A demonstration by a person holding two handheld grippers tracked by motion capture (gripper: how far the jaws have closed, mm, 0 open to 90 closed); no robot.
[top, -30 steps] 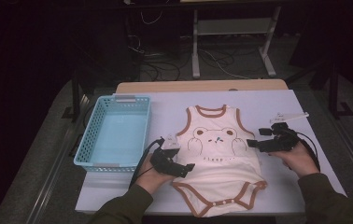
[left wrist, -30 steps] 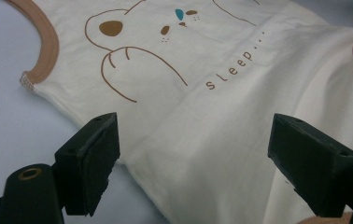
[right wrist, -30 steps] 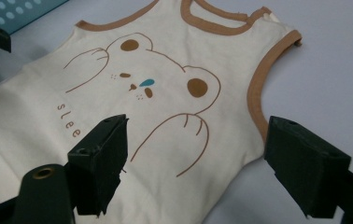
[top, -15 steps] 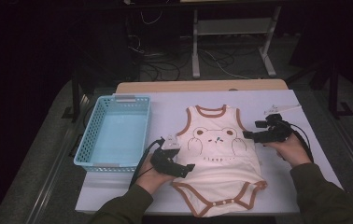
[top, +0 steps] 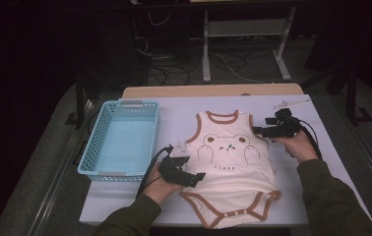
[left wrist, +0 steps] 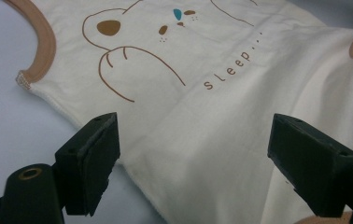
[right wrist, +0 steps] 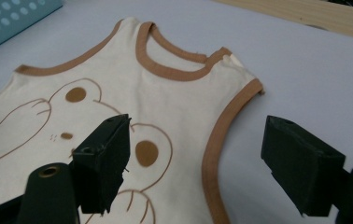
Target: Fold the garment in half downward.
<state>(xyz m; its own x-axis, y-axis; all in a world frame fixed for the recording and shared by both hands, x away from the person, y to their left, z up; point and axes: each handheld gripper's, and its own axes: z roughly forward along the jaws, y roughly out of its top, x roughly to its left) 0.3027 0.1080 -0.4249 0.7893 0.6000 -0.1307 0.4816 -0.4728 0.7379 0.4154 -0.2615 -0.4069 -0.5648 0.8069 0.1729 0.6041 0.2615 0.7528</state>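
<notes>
Both tongs stand apart with nothing between the pads: the left gripper [top: 201, 176] waits low at the side edge of the baby bodysuit [top: 233, 172], near the waist, while the right gripper [top: 257, 131] points at the armhole on the other side, its jaws having just been closing a little with no cloth between them. I judge that each hand comes to its own edge because the garment will be taken from two sides together, maybe for a fold or for lifting it to the blue basket [top: 122, 140] that stands just beside. The bodysuit lies flat, face up, in the middle of the white table [top: 317, 162]. It is cream cloth with brown binding at neck [right wrist: 174, 65], armholes and leg openings. On the chest a sleeping bear [left wrist: 132, 51] is drawn in brown line, and below it a small word "sleep..." [left wrist: 233, 70].
</notes>
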